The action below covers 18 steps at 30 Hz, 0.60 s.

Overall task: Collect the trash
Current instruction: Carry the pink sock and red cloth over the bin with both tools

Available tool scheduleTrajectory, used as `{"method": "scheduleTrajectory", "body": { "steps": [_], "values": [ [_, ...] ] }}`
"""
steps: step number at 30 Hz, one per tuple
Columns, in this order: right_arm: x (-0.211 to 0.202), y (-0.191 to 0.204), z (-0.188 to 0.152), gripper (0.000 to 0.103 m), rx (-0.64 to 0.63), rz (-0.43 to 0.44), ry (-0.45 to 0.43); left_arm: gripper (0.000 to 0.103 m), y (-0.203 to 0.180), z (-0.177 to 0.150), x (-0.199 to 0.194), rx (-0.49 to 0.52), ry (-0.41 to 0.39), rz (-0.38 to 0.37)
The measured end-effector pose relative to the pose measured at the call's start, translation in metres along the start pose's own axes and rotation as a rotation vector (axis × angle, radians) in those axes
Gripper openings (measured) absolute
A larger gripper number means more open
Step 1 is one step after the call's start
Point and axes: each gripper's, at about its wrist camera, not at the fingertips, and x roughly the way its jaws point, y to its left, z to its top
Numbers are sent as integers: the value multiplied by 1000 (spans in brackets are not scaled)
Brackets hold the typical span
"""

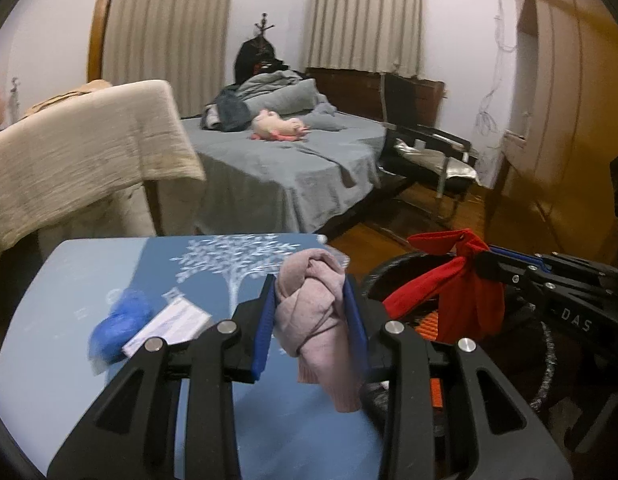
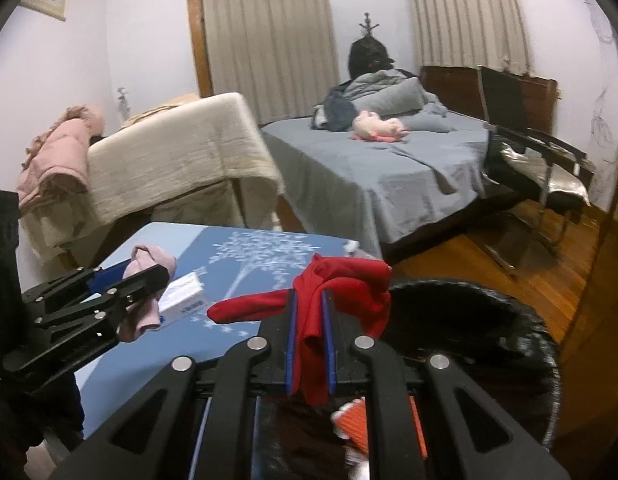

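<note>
Place: this was a home bedroom.
Bed (image 2: 389,168): it stood at 12 o'clock under a grey sheet, with a pink plush toy (image 2: 379,126) lying on it.
Windows: pleated beige curtains (image 2: 269,40) hung behind the bed.
Seating: a black chair (image 2: 541,152) stood at 2 o'clock.
Floor (image 2: 509,264): it was wood boards.
Storage: a wooden wardrobe (image 1: 561,100) stood at 3 o'clock.

Grey-sheeted bed (image 2: 389,168) bore a pink plush toy (image 2: 379,127), black chair (image 1: 429,152) stood beside it, cream blanket (image 1: 81,148) hung draped, beige curtains (image 2: 269,40) hung closed.
</note>
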Motion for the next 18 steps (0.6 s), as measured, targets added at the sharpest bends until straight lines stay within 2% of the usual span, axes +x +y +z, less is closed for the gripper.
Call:
{"method": "scheduleTrajectory", "body": {
  "steps": [7, 18],
  "values": [
    [-11, -35, -7, 12, 31, -73, 3, 32, -42, 2, 17, 54, 2, -79],
    [-16, -76, -28, 12, 71, -140, 35, 32, -85, -3, 49, 99, 34, -169]
  ]
}}
